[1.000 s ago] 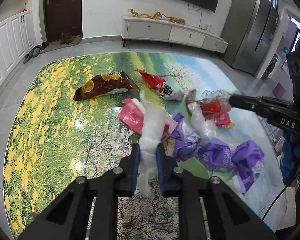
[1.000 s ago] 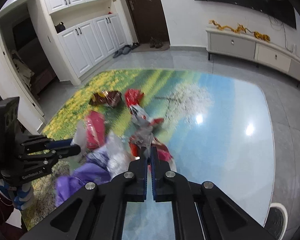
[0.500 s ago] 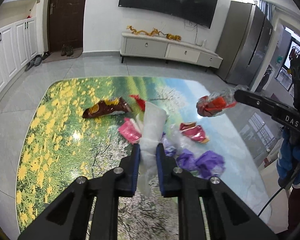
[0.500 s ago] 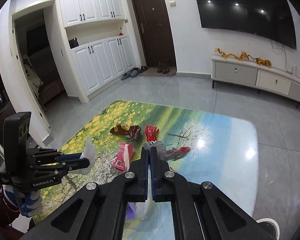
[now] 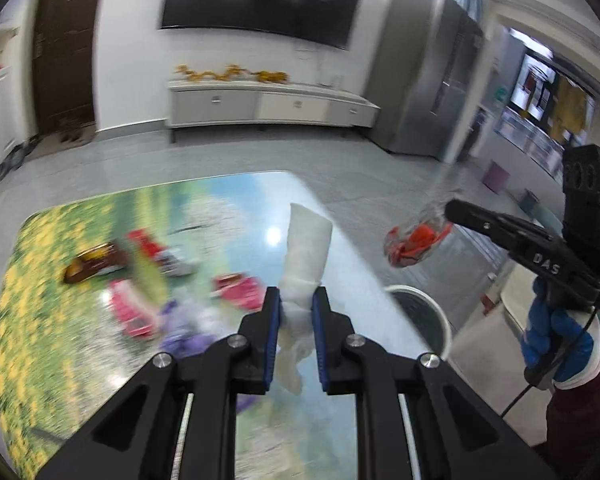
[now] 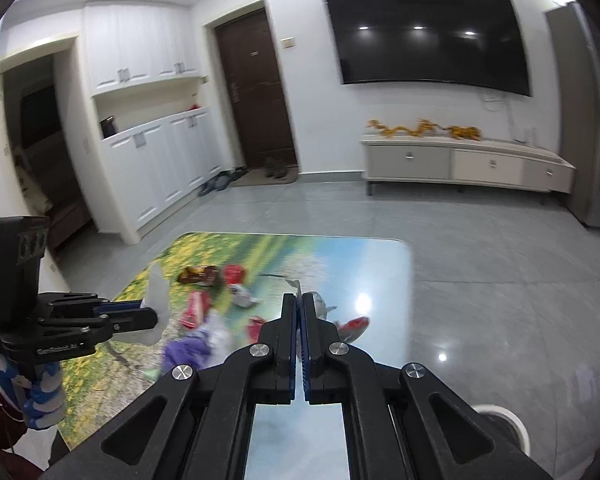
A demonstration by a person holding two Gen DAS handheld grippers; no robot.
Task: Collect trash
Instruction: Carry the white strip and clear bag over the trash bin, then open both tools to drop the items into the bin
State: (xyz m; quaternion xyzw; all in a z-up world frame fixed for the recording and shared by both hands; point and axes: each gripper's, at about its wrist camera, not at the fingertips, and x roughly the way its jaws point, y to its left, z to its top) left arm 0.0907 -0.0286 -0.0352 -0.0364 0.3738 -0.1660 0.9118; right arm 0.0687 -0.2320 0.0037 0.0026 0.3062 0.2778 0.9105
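My left gripper (image 5: 295,305) is shut on a white crumpled wrapper (image 5: 306,248) and holds it high above the table. My right gripper (image 6: 299,307) is shut on a clear and red plastic wrapper (image 5: 416,242), lifted over the table's right edge above a white trash bin (image 5: 422,312). In the right wrist view the wrapper (image 6: 350,326) hangs just past the fingers. Brown (image 5: 94,266), red (image 5: 148,246), pink (image 5: 134,312) and purple (image 5: 184,336) wrappers lie on the table.
The table (image 5: 60,320) has a glossy flower and landscape print. The bin's rim also shows in the right wrist view (image 6: 508,420). Grey tiled floor, a white TV cabinet (image 5: 268,104) and a steel fridge (image 5: 428,76) stand beyond.
Both grippers have risen with their wrappers and swung right. The right gripper carried the red wrapper off the table toward the white bin, which came into view.
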